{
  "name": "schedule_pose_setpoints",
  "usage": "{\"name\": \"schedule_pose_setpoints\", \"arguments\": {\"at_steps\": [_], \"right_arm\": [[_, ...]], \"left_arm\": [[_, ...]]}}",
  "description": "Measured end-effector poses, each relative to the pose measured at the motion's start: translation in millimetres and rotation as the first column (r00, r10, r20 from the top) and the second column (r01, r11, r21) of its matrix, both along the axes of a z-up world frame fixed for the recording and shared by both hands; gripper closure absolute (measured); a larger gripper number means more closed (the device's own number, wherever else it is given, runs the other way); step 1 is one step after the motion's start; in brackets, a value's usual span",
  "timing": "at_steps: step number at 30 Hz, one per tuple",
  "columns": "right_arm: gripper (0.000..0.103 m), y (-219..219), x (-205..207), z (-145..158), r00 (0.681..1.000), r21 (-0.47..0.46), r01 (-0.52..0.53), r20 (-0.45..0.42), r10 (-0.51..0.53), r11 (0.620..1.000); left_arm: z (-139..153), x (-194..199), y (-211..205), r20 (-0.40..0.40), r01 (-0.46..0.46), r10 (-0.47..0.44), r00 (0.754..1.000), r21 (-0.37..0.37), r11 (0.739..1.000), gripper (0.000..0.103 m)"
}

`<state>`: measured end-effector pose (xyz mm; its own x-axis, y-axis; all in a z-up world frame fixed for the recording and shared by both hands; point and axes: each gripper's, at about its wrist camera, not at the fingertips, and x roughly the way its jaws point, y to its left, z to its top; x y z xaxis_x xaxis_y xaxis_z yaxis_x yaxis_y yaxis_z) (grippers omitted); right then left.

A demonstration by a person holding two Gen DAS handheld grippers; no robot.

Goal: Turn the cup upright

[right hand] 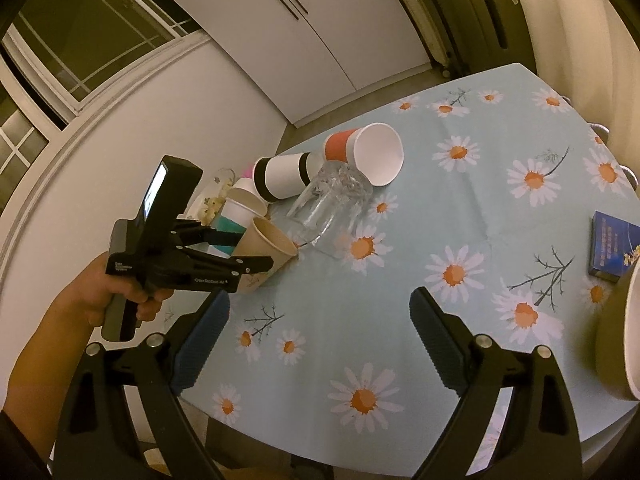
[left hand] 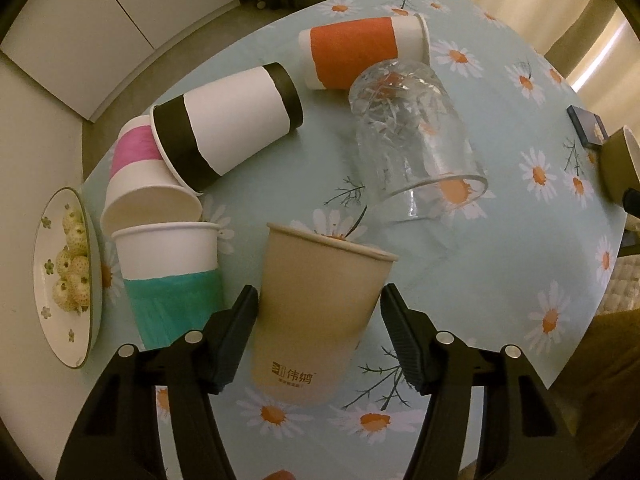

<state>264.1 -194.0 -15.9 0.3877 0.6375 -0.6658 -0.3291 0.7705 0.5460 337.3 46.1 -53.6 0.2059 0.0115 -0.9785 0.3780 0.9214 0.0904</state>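
Note:
A tan paper cup stands upright, slightly tilted, between the open fingers of my left gripper; the left finger is next to its wall, the right finger stands apart from it. In the right wrist view the left gripper flanks the same tan cup. A clear glass lies on its side beyond it, as do a black-banded cup and an orange cup. A teal cup stands upright. My right gripper is open and empty over the tablecloth.
A pink cup lies by the teal one. A plate of pale berries sits at the table's left edge. A blue box and an olive bowl are on the right. The daisy tablecloth covers the table.

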Motion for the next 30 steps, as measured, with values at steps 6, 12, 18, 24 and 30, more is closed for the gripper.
{"name": "schedule_pose_setpoints", "arguments": {"at_steps": [6,12,18,24,30], "right_arm": [[0.012,-5,2,0,1.000,0.030,-0.001,-0.020,0.002,1.000],[0.012,-11,2,1,0.997,0.122,-0.021,-0.070,0.030,0.992],[0.012,-14,-8,6,0.993,0.154,-0.054,-0.094,0.069,0.987],[0.012,-15,-16,0,0.982,0.149,-0.098,-0.147,0.120,0.984],[0.012,-21,-19,-6,0.977,0.155,-0.090,-0.179,0.118,0.984]], "left_arm": [[17,-5,0,-0.002,-0.054,0.054,0.999,-0.050,0.997,0.042],[43,-31,9,-0.042,-0.203,0.199,0.979,-0.215,0.955,0.042],[33,-79,3,-0.139,-0.386,0.361,0.922,-0.376,0.842,0.042],[7,-112,2,-0.196,-0.533,0.501,0.843,-0.433,0.728,0.042],[-10,-134,3,-0.224,-0.634,0.614,0.757,-0.481,0.606,0.042]]}}
